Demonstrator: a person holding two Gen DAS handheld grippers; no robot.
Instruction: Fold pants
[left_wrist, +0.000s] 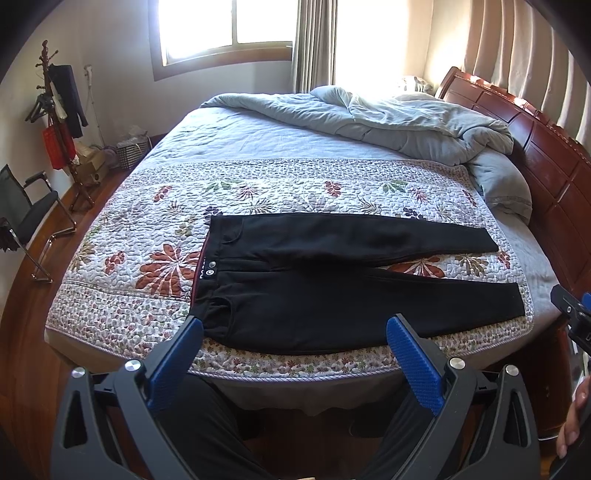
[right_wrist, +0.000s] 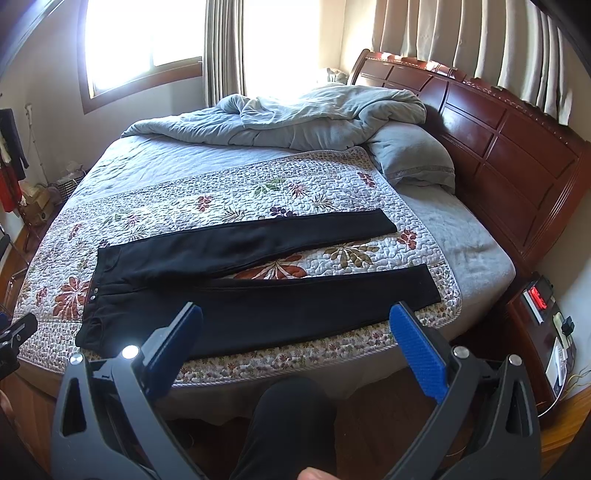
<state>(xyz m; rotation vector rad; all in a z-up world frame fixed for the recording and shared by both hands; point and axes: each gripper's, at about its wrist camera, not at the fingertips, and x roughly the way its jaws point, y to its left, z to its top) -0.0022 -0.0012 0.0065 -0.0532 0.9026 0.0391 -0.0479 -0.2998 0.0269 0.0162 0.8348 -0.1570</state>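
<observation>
Pants (left_wrist: 332, 291), black and unfolded, are being displayed flat on the floral quilt (left_wrist: 258, 192) near the front edge of the bed (right_wrist: 480, 258), with the waistband pointing left and the 2 legs spread apart toward the wooden headboard (right_wrist: 498, 147). Nothing is being gripped by the left gripper (left_wrist: 295, 328), whose blue fingers are being held wide apart above the near edge of the garment. The right gripper (right_wrist: 295, 321) is likewise being held wide and unloaded. A grey duvet (left_wrist: 369, 114) is lying bunched behind.
</observation>
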